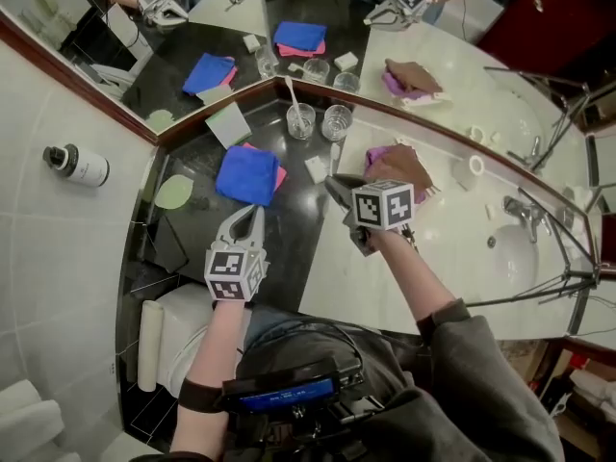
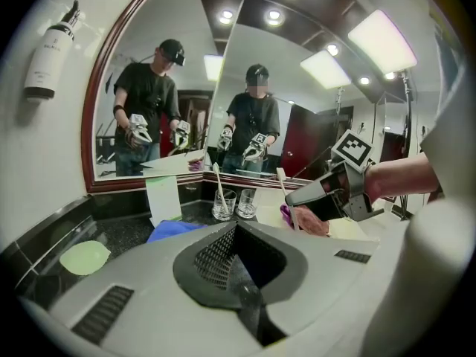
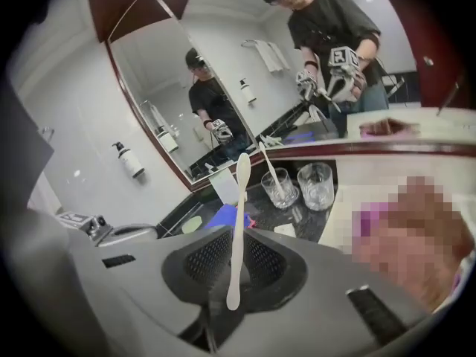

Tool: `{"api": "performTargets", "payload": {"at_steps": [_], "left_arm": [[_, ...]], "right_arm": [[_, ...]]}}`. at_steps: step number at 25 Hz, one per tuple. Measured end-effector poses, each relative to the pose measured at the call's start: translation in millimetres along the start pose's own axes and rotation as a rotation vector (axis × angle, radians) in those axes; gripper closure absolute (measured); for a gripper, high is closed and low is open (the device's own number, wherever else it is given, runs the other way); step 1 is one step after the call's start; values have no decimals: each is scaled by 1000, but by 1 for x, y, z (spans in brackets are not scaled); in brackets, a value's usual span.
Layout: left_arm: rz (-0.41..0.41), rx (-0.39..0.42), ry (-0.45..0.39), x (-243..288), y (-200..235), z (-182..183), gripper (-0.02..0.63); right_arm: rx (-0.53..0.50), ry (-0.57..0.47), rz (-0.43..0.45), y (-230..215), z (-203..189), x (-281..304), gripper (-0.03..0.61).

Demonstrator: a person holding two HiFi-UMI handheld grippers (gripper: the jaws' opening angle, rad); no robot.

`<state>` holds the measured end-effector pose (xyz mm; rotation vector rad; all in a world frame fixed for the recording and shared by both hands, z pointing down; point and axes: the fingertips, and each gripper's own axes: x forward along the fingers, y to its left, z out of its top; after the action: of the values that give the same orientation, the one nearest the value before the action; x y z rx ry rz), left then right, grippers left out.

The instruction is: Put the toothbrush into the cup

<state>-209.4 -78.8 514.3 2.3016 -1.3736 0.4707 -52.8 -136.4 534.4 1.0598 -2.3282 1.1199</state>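
The pads of the right gripper [image 3: 236, 262] are clenched on the toothbrush [image 3: 238, 222] and hold it by the lower part of its handle. The toothbrush is slim and cream-white, of one colour along its whole length. It stands nearly upright between the pads: a short rounded end hangs toward the camera, and the longer part rises past the fingertips to a slightly wider oval end. Its bristles cannot be made out. It is in the air, above the place where the dark counter [image 1: 192, 229] meets the pale one, near the two clear glass cups but apart from them. The empty cup [image 3: 315, 184] stands just beside the other cup [image 3: 280, 189], in which a second toothbrush [image 3: 269, 162] leans. The left gripper [image 2: 235, 250] has its jaws pressed together with nothing between them, and it hangs over the dark counter just before a blue cloth [image 1: 247, 173]. A brown cloth [image 1: 397, 165] lies on the pale counter beside the right gripper, and a green round pad [image 1: 174, 192] lies to the left of the blue cloth. Behind the cups, a corner mirror [image 1: 192, 37] reflects the person and both grippers.
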Motion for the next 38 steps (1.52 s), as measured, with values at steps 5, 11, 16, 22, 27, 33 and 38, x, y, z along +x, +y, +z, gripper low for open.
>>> {"api": "performTargets", "payload": {"at_steps": [5, 11, 16, 22, 27, 33, 38], "left_arm": [[-14, 4, 13, -3, -5, -8, 613], [-39, 15, 32, -2, -17, -18, 613], [-55, 20, 42, -3, -24, -24, 613], [-54, 17, 59, -6, -25, -34, 613], [-56, 9, 73, -8, -27, -39, 613], [-50, 7, 69, -7, -24, -42, 613], [-44, 4, 73, -10, -21, -45, 613]], "right_arm": [[178, 31, 25, 2, -56, -1, 509], [243, 86, 3, -3, -102, -4, 509], [337, 129, -10, -9, -131, -2, 509], [377, 205, -48, -22, -168, 7, 509], [393, 258, -66, -29, -185, 13, 506], [401, 298, -85, -35, -194, 22, 505], [400, 320, -100, -37, -202, 29, 502]]}}
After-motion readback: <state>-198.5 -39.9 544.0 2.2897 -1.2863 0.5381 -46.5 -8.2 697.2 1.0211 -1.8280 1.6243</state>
